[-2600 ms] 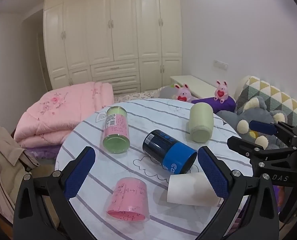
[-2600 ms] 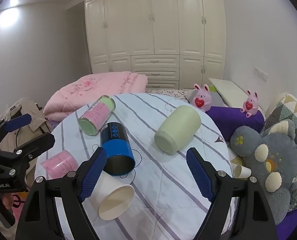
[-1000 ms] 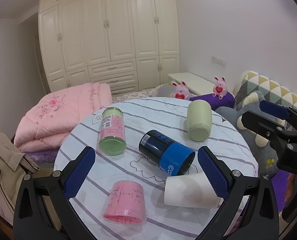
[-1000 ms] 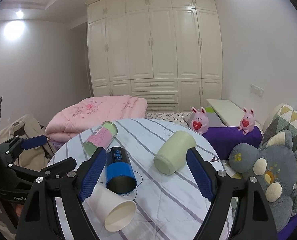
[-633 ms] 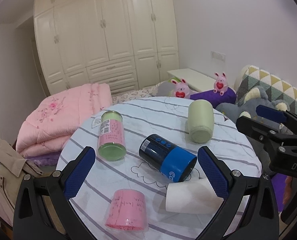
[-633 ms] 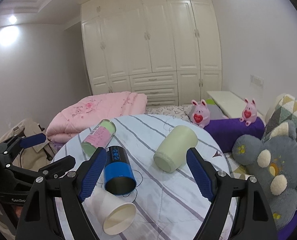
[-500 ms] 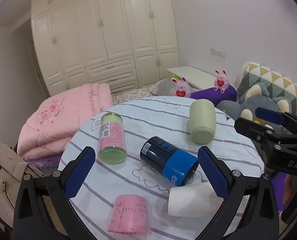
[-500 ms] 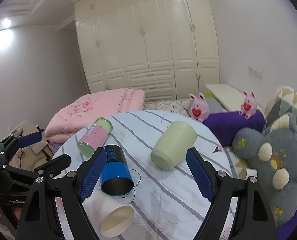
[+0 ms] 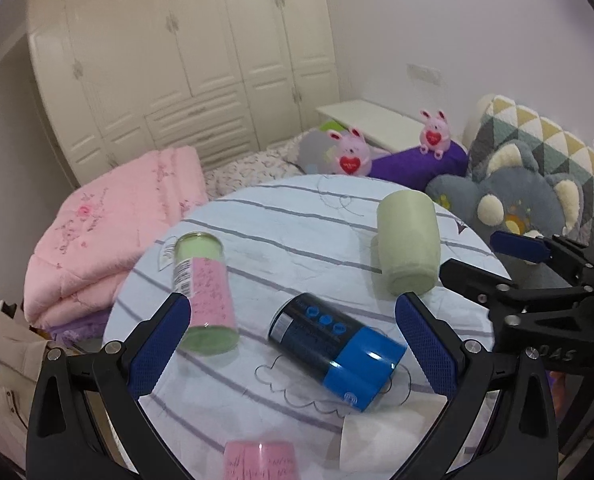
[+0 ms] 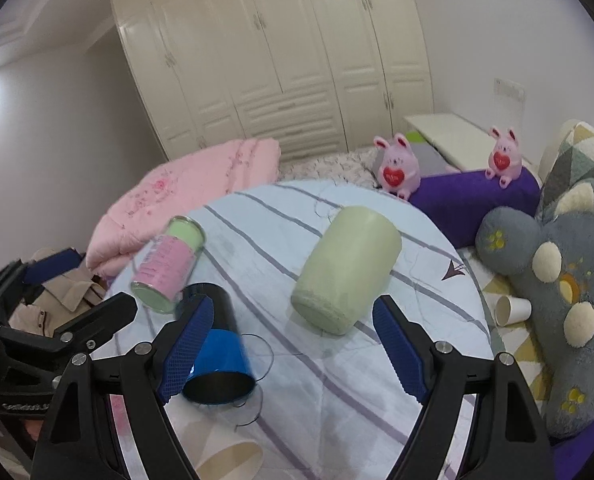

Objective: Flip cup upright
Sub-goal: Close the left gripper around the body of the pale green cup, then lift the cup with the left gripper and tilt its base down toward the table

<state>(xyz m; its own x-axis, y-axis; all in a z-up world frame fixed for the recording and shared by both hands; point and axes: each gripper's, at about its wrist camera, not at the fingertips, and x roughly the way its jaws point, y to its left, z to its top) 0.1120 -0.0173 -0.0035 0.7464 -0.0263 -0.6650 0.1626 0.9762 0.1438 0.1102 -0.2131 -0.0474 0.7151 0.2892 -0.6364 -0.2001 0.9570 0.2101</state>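
Several cups lie on their sides on a round table with a striped cloth (image 9: 281, 240). A pale green cup (image 9: 409, 254) (image 10: 347, 270) lies at the far right. A blue and black cup (image 9: 337, 350) (image 10: 217, 352) lies in the middle. A pink and green cup (image 9: 203, 292) (image 10: 169, 266) lies at the left. A white paper cup (image 9: 389, 440) (image 10: 225, 460) and a pink cup (image 9: 259, 460) lie at the near edge. My left gripper (image 9: 293, 352) is open above the blue cup. My right gripper (image 10: 293, 348) is open just before the pale green cup.
A folded pink quilt (image 9: 109, 232) lies behind the table at left. Plush toys (image 10: 549, 292) and a purple cushion (image 10: 473, 200) sit at right. A small paper cup (image 10: 511, 310) lies off the table at right. White wardrobes fill the back wall.
Both grippers have moved forward and lower over the table. The cups look larger and the near cups slip out of view below. No cup has moved.
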